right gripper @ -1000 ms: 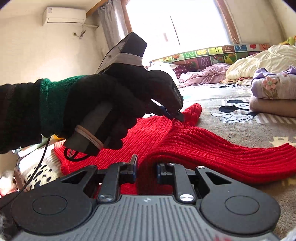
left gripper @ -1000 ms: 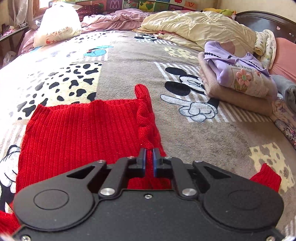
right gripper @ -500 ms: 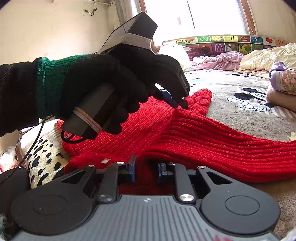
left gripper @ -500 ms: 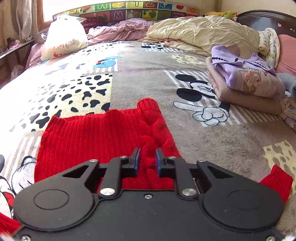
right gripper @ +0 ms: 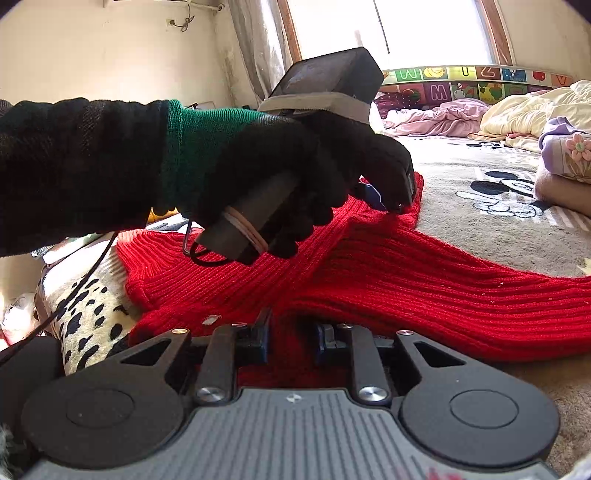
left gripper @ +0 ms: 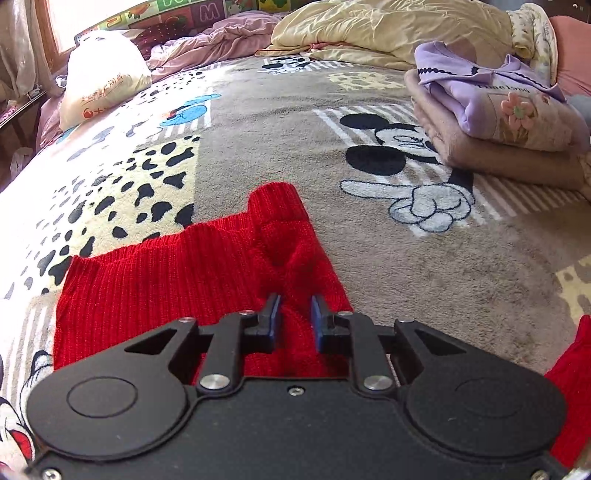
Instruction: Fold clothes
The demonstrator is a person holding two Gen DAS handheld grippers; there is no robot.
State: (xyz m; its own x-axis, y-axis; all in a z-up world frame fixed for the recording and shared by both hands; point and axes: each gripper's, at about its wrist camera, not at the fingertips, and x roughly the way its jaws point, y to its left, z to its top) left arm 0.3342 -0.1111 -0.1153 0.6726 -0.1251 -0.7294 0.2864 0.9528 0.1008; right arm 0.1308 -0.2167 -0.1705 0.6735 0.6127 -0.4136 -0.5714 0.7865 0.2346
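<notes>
A red ribbed knit sweater (left gripper: 177, 266) lies on the bed blanket. My left gripper (left gripper: 294, 314) stands with its jaws partly apart over a bunched fold of the sweater, which sits between the blue pads. In the right wrist view the sweater (right gripper: 424, 280) spreads with a sleeve running right. My right gripper (right gripper: 291, 338) has its jaws apart with red knit between them at the near edge. The left gripper (right gripper: 388, 199), held by a black-gloved hand, rests low on the sweater's far part.
A cartoon-print blanket (left gripper: 280, 125) covers the bed. A stack of folded clothes (left gripper: 509, 122) sits at the right. A cream duvet (left gripper: 388, 29) and a white bag (left gripper: 103, 81) lie at the back. A window (right gripper: 424, 33) is behind.
My left gripper's jaws have opened from nearly shut on the sweater fold to clearly apart, and it has lowered. My right gripper's jaws have opened a little wider.
</notes>
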